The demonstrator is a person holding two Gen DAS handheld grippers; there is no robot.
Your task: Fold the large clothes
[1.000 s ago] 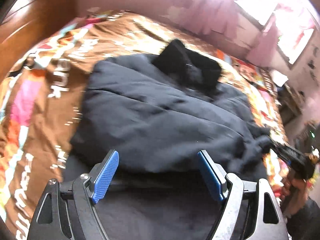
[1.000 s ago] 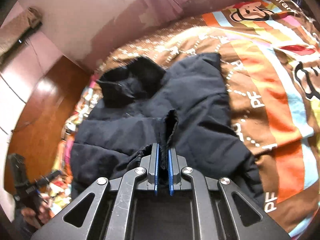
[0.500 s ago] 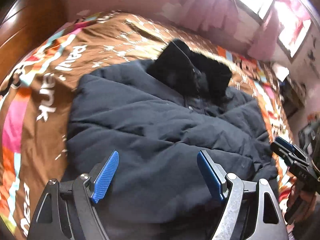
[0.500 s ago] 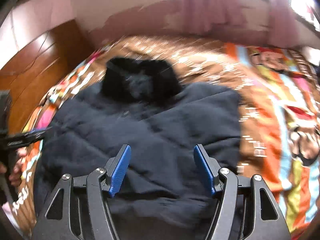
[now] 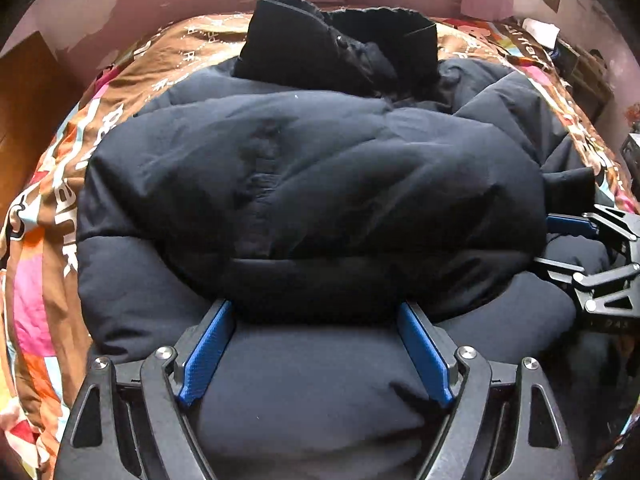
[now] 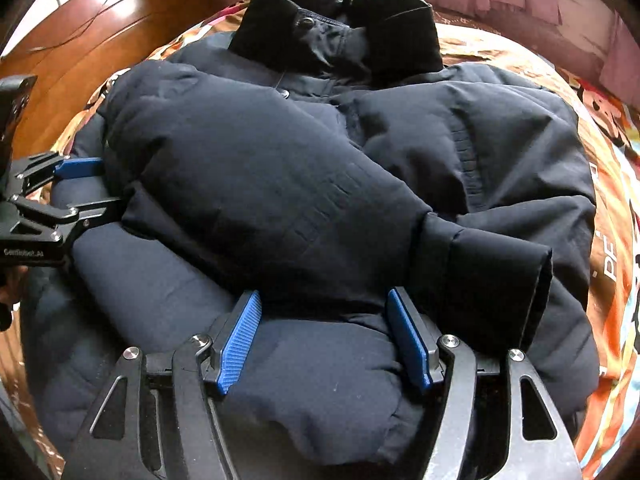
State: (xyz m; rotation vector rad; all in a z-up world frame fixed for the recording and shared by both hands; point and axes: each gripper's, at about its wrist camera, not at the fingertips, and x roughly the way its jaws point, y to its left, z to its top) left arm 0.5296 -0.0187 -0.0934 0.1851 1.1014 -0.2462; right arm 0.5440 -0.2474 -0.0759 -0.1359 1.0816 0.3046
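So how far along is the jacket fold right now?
Done: both sleeves lie crossed over the jacket chest, collar toward the far wall. In hand: nothing gripped; the left claw and right claw sit open at the near hem. Left: probably folding the bottom up toward the collar on the bedspread.

Both wrist views low, close over jacket, facing collar; jacket shared.

A dark puffer jacket lies on the patterned bedspread.
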